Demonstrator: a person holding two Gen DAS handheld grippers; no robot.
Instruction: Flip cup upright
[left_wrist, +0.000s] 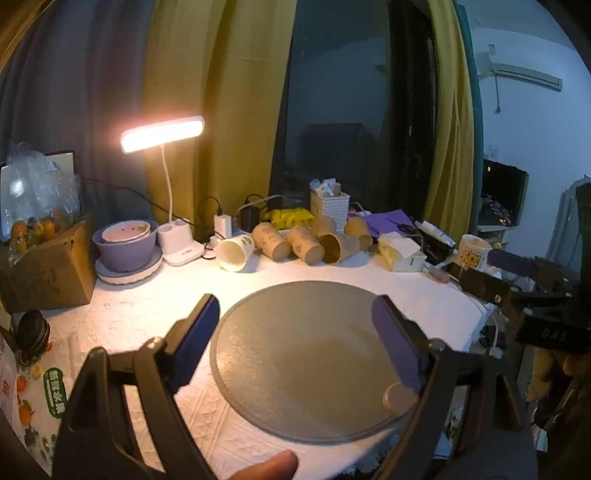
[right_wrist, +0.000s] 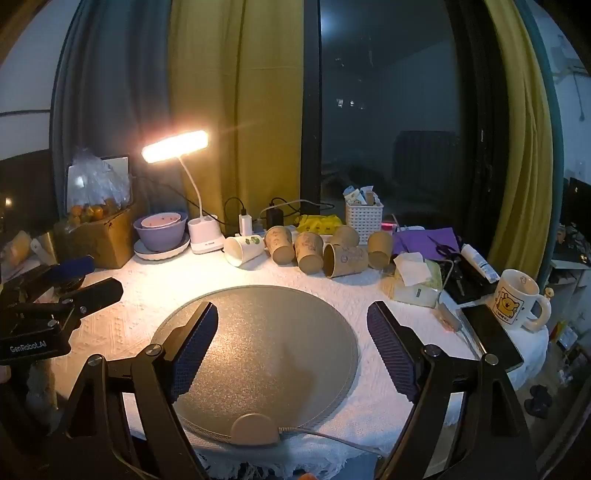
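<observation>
Cups are at the back of the desk (right_wrist: 122, 306), in a row under the window: one white paper cup (right_wrist: 243, 249) on its side, mouth toward us, then a cluster of brown paper cups (right_wrist: 314, 251), tipped or inverted and touching each other. We can't tell from here which one is the target; we'd guess the white one, since it sits slightly apart at the left end.

Both claws hang wide with nothing between the pads: left claw (left_wrist: 295, 332) and right claw (right_wrist: 291, 332) each hover over the round grey mat (right_wrist: 266, 343), well short of the cups. Nothing grasped yet.

Risks as we see them:
- Thin paper walls: a hard squeeze would crush a cup out of round.
- Tapered, lightweight, lying on a curved side: a nudge from one pad would roll it away.
- Brown cups are packed tight, so reaching into the cluster likely knocks over neighbours.
- Lamp (right_wrist: 177, 146), chargers and cables sit just behind the row, so overreach could snag them.

Surfaces: white embossed cloth on the desk, fine-grain matte mat, ribbed blue pads (right_wrist: 194, 350) on black claw arms.
</observation>
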